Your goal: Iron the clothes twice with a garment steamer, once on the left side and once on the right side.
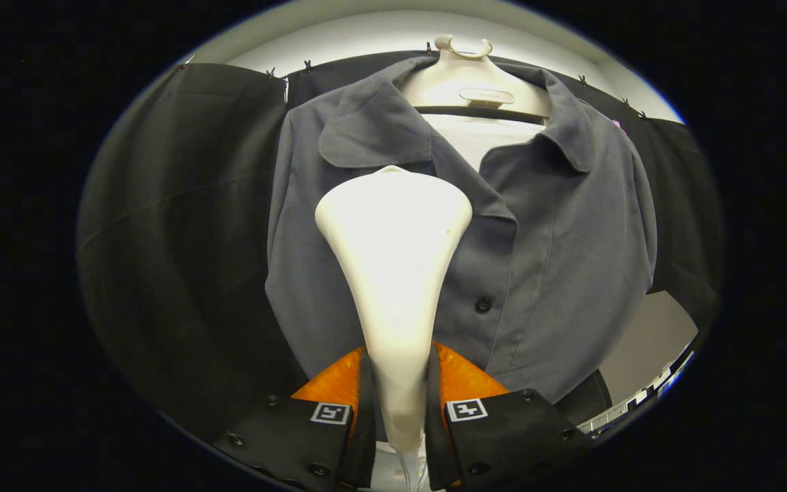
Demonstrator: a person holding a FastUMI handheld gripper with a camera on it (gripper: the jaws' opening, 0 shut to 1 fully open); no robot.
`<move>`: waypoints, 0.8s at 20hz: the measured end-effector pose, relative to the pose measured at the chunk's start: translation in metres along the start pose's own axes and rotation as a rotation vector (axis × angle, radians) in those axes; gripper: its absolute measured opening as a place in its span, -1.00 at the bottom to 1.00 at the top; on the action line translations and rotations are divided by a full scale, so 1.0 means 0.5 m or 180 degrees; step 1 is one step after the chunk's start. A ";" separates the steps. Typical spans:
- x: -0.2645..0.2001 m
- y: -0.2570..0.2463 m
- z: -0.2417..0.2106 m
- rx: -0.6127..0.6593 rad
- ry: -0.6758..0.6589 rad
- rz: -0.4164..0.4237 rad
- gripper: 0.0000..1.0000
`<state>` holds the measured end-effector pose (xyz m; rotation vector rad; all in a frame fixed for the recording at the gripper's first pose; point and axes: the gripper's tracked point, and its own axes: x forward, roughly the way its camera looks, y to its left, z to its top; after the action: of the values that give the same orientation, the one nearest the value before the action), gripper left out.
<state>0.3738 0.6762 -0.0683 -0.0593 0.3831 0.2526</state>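
A grey collared shirt (557, 246) hangs on a cream hanger (479, 85) in front of me, its dark buttons running down the placket. My gripper (397, 389) is shut on the neck of a white garment steamer (393, 246). The steamer's wide head points up, beyond the fingers, and lies against the shirt's left front panel just below the collar. Part of that panel is hidden behind the steamer head.
Black cloth (175, 225) hangs behind and to the left of the shirt. A pale wall strip (380, 27) runs above it. At the lower right, past the shirt's hem, a grey surface (646, 342) and a pale edge show.
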 end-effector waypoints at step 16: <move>0.048 -0.012 -0.183 0.0022 0.0382 0.0010 -0.25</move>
<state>0.3639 0.6663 -0.1622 -0.0673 0.5035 0.2514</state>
